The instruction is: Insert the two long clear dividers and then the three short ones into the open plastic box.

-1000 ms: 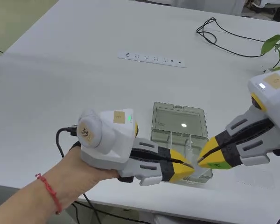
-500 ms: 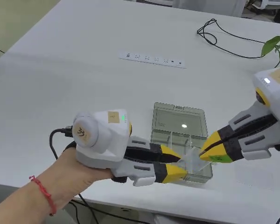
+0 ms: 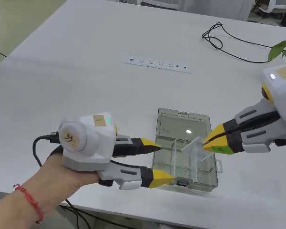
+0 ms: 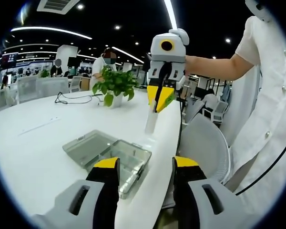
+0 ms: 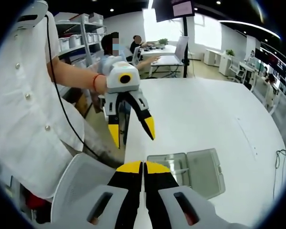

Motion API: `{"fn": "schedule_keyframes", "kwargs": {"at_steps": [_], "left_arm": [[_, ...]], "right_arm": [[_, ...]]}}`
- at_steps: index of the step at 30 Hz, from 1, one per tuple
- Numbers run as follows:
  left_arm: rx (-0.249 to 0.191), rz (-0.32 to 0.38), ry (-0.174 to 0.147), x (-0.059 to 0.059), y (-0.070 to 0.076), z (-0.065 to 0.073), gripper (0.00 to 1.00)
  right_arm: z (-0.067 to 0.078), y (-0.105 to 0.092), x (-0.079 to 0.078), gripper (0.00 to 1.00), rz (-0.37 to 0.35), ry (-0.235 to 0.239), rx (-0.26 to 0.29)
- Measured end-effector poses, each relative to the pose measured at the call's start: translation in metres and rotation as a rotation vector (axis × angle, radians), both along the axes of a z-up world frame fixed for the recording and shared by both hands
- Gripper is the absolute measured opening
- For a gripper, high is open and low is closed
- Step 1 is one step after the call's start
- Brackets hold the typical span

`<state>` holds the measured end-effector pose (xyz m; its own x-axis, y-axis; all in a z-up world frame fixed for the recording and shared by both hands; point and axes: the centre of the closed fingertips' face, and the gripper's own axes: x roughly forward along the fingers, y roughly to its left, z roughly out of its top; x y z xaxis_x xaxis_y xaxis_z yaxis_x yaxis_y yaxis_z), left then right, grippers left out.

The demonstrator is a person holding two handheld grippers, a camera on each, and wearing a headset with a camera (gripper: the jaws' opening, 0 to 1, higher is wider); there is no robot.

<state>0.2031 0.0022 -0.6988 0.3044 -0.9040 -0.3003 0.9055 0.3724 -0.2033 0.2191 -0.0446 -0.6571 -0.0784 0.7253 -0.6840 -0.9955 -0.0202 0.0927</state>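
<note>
The left gripper (image 3: pixel 165 160) is held in a hand (image 3: pixel 62 179) at the near edge of the white table (image 3: pixel 76 71). Its jaws are spread wide and nothing is between them; the tips lie at the left side of the open plastic box (image 3: pixel 200 182). In the left gripper view the same jaws are seen wide apart, with the box (image 4: pixel 107 151) ahead of them.

The right gripper (image 3: pixel 206 144) is closed on a clear divider (image 3: pixel 193 146), which is gripped by one end and is held tilted above the inside of the box, apart from its floor. From the left gripper view the divider (image 4: pixel 151 123) is seen hanging from the pinched yellow tips, above the box. In the right gripper view the jaws are pressed together.

The lid (image 3: pixel 182 125) lies flat behind the box. Some clear partitions are seen standing inside — how many cannot be told. A power strip (image 3: pixel 155 63) and a black cable (image 3: pixel 224 39) lie further back on the table.
</note>
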Motion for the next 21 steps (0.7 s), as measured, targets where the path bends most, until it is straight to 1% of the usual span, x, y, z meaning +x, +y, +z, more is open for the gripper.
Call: {"fn": "schedule_keyframes", "kwargs": {"at_steps": [3, 9, 10, 12, 13, 14, 16, 17, 18, 21], "left_arm": [[0.013, 0.011, -0.001, 0.002, 0.004, -0.004, 0.51], [0.044, 0.022, -0.003, 0.007, 0.010, -0.012, 0.64], [0.047, 0.023, 0.000, 0.008, 0.011, -0.014, 0.65], [0.054, 0.027, -0.009, 0.009, 0.012, -0.016, 0.70], [0.055, 0.028, -0.010, 0.010, 0.012, -0.017, 0.73], [0.059, 0.032, -0.004, 0.011, 0.014, -0.019, 0.74], [0.066, 0.034, -0.004, 0.012, 0.015, -0.022, 0.77], [0.068, 0.034, -0.004, 0.012, 0.016, -0.023, 0.79], [0.069, 0.036, -0.001, 0.012, 0.017, -0.025, 0.80], [0.065, 0.042, -0.002, 0.013, 0.018, -0.027, 0.87]], "right_arm": [[-0.004, 0.002, 0.009, 0.03, -0.018, -0.018, -0.005], [-0.012, 0.010, 0.022, 0.03, -0.050, -0.030, -0.005], [-0.016, 0.011, 0.025, 0.03, -0.054, -0.032, -0.007], [-0.023, 0.012, 0.029, 0.03, -0.058, -0.034, -0.012], [-0.024, 0.012, 0.030, 0.03, -0.059, -0.034, -0.012], [-0.026, 0.014, 0.031, 0.03, -0.062, -0.032, -0.011], [-0.031, 0.017, 0.033, 0.03, -0.065, -0.029, -0.013], [-0.037, 0.017, 0.036, 0.03, -0.067, -0.029, -0.015], [-0.042, 0.017, 0.039, 0.03, -0.070, -0.032, -0.018], [-0.049, 0.022, 0.042, 0.03, -0.076, -0.028, -0.018]]}}
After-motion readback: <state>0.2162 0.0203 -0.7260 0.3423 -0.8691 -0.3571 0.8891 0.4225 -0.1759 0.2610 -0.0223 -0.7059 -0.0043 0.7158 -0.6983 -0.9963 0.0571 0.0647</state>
